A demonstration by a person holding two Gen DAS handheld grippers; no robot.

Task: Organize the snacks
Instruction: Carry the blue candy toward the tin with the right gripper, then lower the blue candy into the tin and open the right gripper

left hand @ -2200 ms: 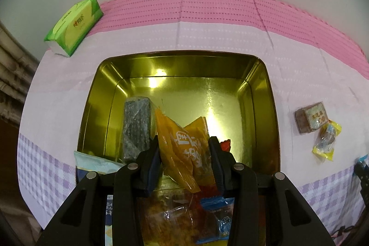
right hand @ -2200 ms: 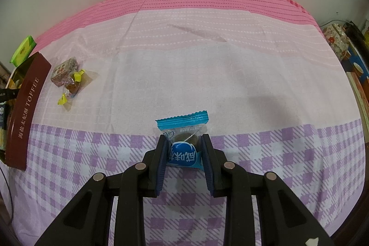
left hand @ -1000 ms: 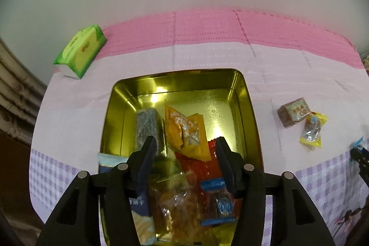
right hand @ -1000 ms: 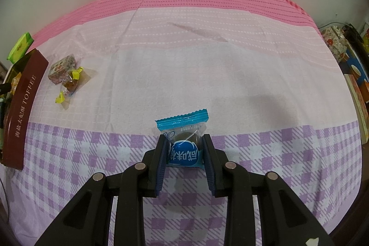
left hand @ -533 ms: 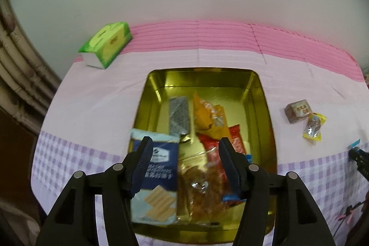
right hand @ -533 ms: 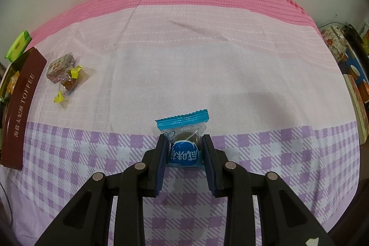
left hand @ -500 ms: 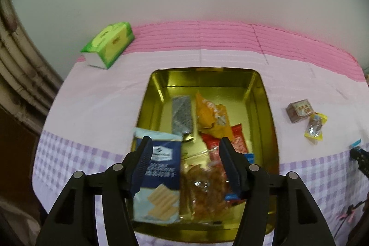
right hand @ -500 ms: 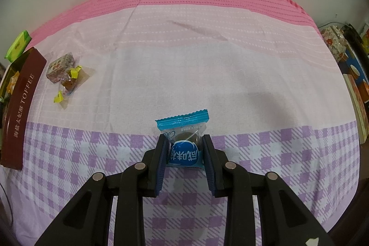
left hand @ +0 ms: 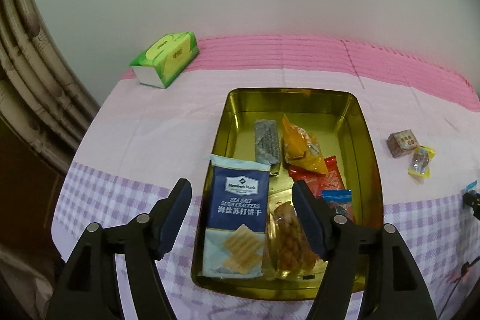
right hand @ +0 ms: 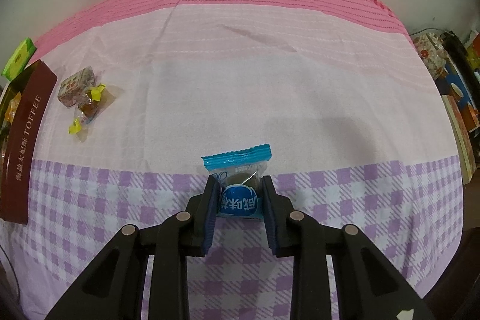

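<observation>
A gold tin (left hand: 367,140) sits on the pink and purple cloth and holds several snacks: a blue soda cracker pack (left hand: 238,215), an orange packet (left hand: 300,147), a grey bar (left hand: 267,140) and a red packet (left hand: 328,177). My left gripper (left hand: 241,200) is open and empty, raised above the tin's near end. My right gripper (right hand: 240,195) is shut on a blue wrapped snack (right hand: 238,183) and holds it just above the cloth. The tin's brown side (right hand: 25,140) shows at the far left of the right wrist view.
A small brown boxed sweet (left hand: 402,143) and a yellow-wrapped candy (left hand: 421,162) lie right of the tin; they also show in the right wrist view (right hand: 76,84). A green tissue pack (left hand: 165,62) lies at the back left. Boxes (right hand: 459,116) stand past the table's right edge.
My left gripper let go of the orange packet into the tin, opened, and pulled back and up. My right gripper has stayed still, shut on the blue snack.
</observation>
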